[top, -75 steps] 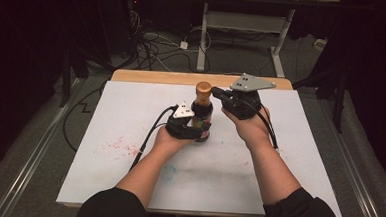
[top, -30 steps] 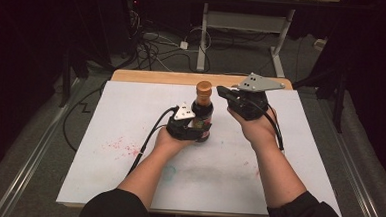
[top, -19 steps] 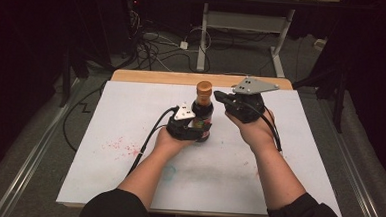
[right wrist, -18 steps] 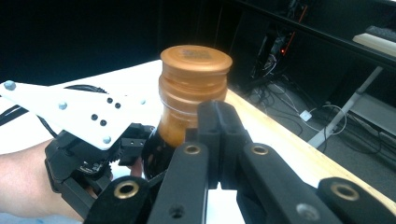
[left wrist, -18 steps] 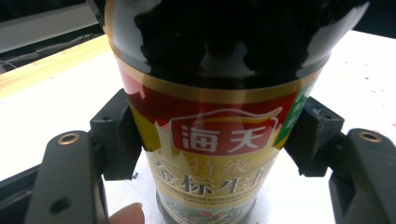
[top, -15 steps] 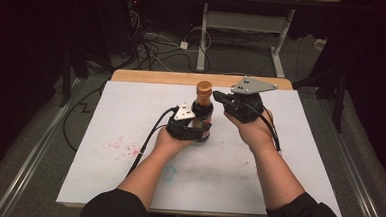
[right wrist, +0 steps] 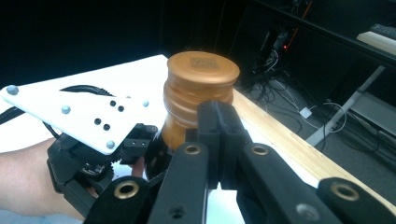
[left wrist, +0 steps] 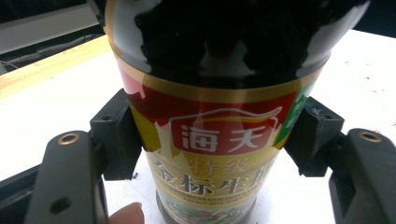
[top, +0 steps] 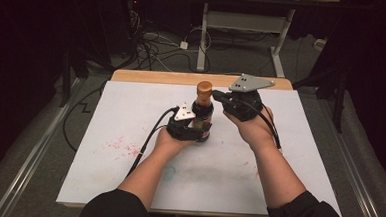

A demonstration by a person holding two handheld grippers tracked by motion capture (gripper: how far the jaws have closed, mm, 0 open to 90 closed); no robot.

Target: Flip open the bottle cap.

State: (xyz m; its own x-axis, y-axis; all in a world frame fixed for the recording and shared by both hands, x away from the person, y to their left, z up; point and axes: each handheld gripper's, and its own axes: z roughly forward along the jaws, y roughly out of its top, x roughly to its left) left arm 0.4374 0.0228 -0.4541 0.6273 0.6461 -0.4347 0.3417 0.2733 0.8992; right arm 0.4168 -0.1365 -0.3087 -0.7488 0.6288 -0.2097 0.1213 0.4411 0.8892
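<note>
Left claw (left wrist: pixel 205 154): clamped on the lower body of the sauce bottle (top: pixel 202 114), holding it upright mid-table (top: pixel 105 129). Right claw (right wrist: pixel 219 135): pressed shut, empty, tips against the neck below the cap (right wrist: pixel 201 70). Step, as I judge: steadying for uncapping; next I must open and grip the cap. Bottle: dark glass, red-and-gold label, amber screw cap.

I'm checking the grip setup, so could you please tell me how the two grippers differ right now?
The left gripper is shut on the bottle, jaws pressing either side of its label; the right gripper has its jaws shut together on nothing. The left sits low at the bottle's body; the right is raised beside the brown cap. Both carry a three-cornered plate.
</note>
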